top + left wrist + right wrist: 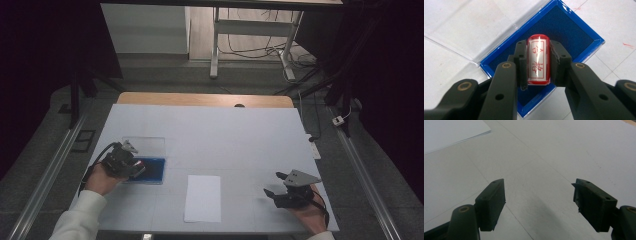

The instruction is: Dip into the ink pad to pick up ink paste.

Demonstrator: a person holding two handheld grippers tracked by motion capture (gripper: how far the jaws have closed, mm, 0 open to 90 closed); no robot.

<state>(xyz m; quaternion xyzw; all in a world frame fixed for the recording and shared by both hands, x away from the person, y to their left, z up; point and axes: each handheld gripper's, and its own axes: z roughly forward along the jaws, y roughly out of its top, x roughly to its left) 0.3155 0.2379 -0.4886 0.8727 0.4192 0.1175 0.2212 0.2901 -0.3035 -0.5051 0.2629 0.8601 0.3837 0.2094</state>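
Note:
My left gripper is shut on a red cylindrical stamp with red characters on its white label. It hangs over the dark blue pad of a blue-rimmed ink pad case, whose clear lid lies open beside it. From above, the left gripper sits over the ink pad at the table's left. A white sheet of paper lies in the middle near the front edge. My right gripper rests at the front right, open, with nothing between its jaws.
The white table top stretches behind the objects, with a wooden edge at the back. A corner of the paper shows upper left in the right gripper view. Desk legs and cables stand on the floor beyond.

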